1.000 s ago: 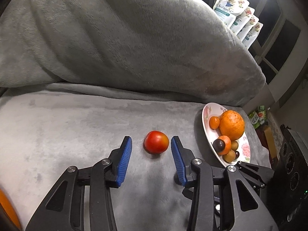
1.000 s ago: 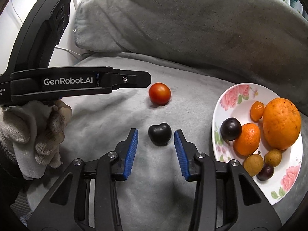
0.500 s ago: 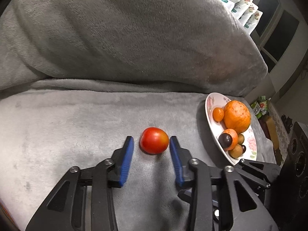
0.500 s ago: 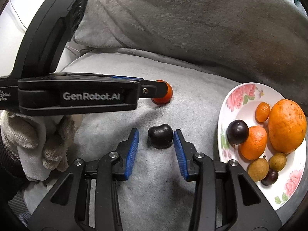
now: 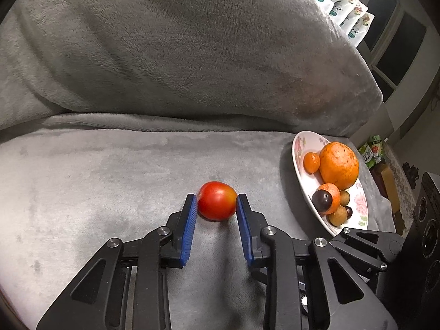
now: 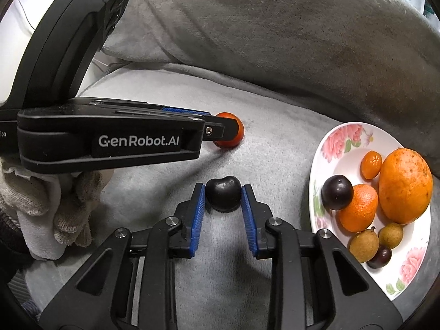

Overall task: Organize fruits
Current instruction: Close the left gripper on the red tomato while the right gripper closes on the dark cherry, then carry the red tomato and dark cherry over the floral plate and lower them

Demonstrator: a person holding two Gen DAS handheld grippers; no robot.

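A red tomato (image 5: 217, 205) lies on the grey plush seat. My left gripper (image 5: 216, 196) is closing on it, with both blue pads touching its sides. In the right wrist view a dark heart-shaped fruit (image 6: 223, 196) sits between the blue pads of my right gripper (image 6: 223, 187), whose jaws are also closing and touch it on both sides. The left gripper (image 6: 224, 129) reaches in from the left there and hides most of the tomato (image 6: 237, 134). A flowered white plate (image 6: 320, 165) to the right holds a large orange, tangerines, dark plums and small brown fruits.
A big grey cushion (image 5: 192, 55) rises behind the seat. A gloved hand (image 6: 68, 200) holds the left gripper. The plate (image 5: 299, 170) lies near the seat's right edge. White packets (image 5: 343, 2) and a black device (image 5: 423, 220) are beyond it.
Both grippers' jaws have narrowed from wide apart onto their fruits. The left gripper has slid forward around the tomato. Neither fruit has left the seat.
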